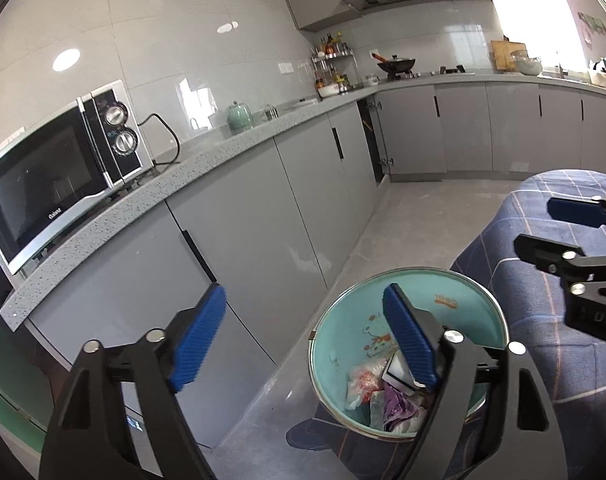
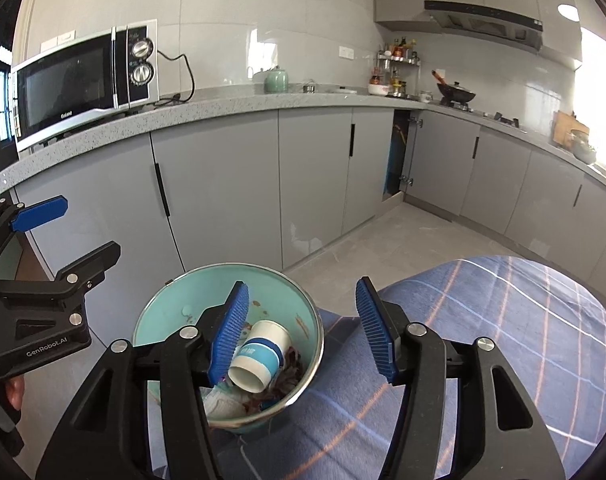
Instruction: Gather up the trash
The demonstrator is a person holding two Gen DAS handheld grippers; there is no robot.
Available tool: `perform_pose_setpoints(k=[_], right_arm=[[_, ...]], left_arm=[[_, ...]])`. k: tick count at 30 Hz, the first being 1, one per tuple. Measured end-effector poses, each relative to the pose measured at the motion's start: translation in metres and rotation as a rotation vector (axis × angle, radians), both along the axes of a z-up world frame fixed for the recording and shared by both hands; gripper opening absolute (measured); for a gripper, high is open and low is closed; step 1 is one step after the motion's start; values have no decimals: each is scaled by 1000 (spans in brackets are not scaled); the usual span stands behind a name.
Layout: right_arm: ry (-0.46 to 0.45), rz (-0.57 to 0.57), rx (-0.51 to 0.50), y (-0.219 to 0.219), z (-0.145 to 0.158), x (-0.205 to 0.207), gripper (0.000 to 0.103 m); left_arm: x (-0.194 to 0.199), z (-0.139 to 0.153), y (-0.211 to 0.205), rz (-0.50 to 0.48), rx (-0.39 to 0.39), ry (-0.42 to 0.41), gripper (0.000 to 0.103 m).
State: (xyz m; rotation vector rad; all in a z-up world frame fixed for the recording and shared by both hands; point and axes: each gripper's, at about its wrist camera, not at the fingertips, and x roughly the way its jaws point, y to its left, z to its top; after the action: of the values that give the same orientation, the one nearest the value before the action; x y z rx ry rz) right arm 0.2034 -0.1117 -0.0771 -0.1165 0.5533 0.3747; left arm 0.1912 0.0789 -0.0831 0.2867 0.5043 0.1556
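Note:
A teal trash bin (image 1: pixel 345 320) with a metal rim stands at the edge of a blue plaid cloth (image 1: pixel 543 320). It holds crumpled wrappers (image 1: pixel 367 384), a purple scrap and a white and blue paper cup (image 2: pixel 259 354). The bin also shows in the right wrist view (image 2: pixel 171 312). My left gripper (image 1: pixel 307 336) is open and empty above the bin's left side. My right gripper (image 2: pixel 301 328) is open and empty above the bin's right rim. The right gripper shows at the right edge of the left wrist view (image 1: pixel 559 224). The left gripper shows at the left of the right wrist view (image 2: pixel 79 228).
A grey counter (image 2: pixel 239 106) with grey cabinets (image 2: pixel 223 196) runs along the wall behind the bin. A microwave (image 2: pixel 83 80) and a green pot (image 2: pixel 276 80) stand on it. A wok (image 2: pixel 455 96) sits on the stove. One cabinet door (image 2: pixel 395 156) stands open. The floor (image 2: pixel 403 236) is grey.

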Motion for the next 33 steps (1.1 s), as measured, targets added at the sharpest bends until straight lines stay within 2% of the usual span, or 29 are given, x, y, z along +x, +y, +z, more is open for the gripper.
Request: perform_pose_setpoints(k=[6,8,14,17,33], right_arm=[[-42,-37,23,-12,14,-29,62],[-54,-42,21,-14,17,-37,62],[-85,-66,25,-21,26,-51,63],[-106,-74,26,-24,29,-57,69],[-111,-78,37,-27,33,-60,69]], left_arm=[[-18,9,4,-11,-10,-29,82],[-24,12,6,-8,-12,-43,90],[-34,24,10,-1,-24,-76,93],[-37,29,13,4,-30,-93,97],[-40,37,16,13,-37,-109,97]])
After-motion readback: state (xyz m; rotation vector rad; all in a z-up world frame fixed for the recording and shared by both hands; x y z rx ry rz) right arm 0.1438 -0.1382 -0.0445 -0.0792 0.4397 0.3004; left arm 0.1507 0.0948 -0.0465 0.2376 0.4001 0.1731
